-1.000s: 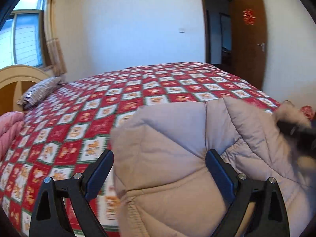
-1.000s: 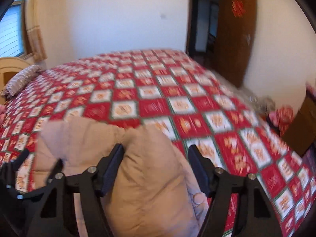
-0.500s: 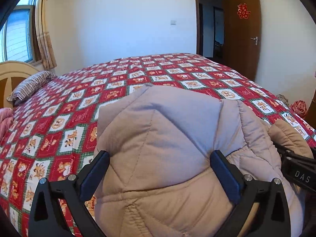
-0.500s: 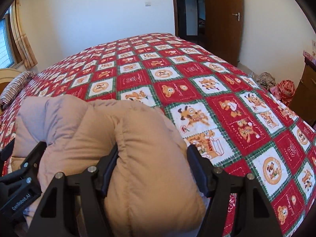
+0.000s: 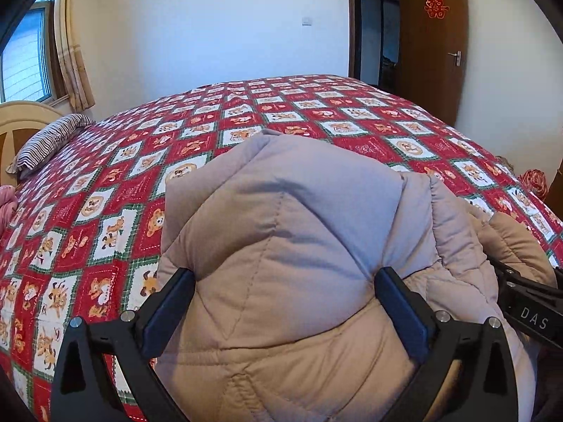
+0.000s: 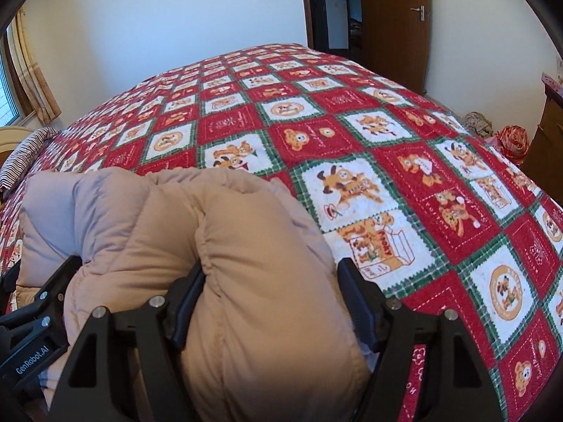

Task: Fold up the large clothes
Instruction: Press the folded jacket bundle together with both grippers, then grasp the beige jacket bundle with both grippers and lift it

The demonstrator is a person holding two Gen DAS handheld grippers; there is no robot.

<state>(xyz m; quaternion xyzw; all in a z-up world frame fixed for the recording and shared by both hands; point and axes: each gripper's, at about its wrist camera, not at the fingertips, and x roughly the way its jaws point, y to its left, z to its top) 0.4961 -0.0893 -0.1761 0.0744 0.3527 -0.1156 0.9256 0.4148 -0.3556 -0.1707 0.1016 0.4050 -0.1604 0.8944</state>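
Left wrist view: left claw grips the beige padded coat; right claw grips it too, bed bare toward 12 o'clock.

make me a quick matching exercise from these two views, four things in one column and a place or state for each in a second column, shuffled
Things:
1. beige padded jacket
2. striped pillow
3. wooden door
4. patchwork bedspread

Places or states:
A. open, with a red paper ornament on it
B. at the head of the bed, by the headboard
C. gripped by the left claw and the right claw
D. spread flat over the bed

Pairs: 1-C, 2-B, 3-A, 4-D
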